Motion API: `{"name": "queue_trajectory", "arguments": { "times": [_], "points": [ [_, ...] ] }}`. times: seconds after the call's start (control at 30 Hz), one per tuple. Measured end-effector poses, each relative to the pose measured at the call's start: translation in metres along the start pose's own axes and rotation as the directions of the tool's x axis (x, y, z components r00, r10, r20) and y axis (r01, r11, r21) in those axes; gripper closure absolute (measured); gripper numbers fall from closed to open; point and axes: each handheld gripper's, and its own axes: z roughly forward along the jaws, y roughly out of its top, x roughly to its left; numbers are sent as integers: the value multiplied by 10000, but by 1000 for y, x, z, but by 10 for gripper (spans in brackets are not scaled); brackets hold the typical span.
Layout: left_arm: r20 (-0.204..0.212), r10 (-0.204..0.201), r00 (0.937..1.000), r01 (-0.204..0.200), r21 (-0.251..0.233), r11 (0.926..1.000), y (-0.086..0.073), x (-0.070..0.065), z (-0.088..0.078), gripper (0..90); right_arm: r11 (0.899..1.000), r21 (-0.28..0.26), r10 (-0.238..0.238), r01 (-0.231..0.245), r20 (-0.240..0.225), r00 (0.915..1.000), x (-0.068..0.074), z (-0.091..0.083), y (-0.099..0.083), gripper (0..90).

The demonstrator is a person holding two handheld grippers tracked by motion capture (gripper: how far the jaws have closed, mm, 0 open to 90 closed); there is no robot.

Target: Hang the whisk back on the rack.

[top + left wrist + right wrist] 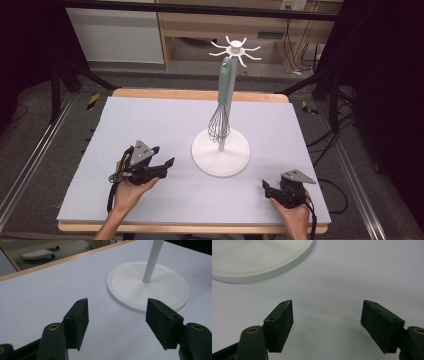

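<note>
Whisk (pixel 220 107) hanging on white stand (pixel 221 152)

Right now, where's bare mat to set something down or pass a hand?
Free: the mat left of the stand base, behind the left gripper; the strip between both grippers; right of the base toward the right gripper. Crowded: the middle, where the whisk hangs over the base.

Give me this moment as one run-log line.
whisk: hanging on white rack | left gripper: open, empty, beside rack base | right gripper: open, empty, low over table
</note>
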Motion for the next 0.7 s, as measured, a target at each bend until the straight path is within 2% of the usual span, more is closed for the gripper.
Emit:
{"name": "queue_trajectory", "arguments": {
  "times": [0.3,0.43,0.63,0.7],
  "points": [
    [-659,-309,9974,340,466,9983,-29,24,-9,316,9999,86,91,-93,235,9997,-3,-1,-2,245],
    [-1049,-643,9924,707,585,9958,-43,35,-13,310,9999,88,80,-82,274,9996,-6,-2,-2,243],
    [-1456,-924,9850,1064,919,9901,-58,50,-11,294,9999,90,100,-103,354,9993,-9,-4,-4,238],
    [-1502,-928,9843,1094,1062,9883,-61,53,-11,289,9999,66,149,-151,367,9992,-10,-4,-5,239]
  ]
}}
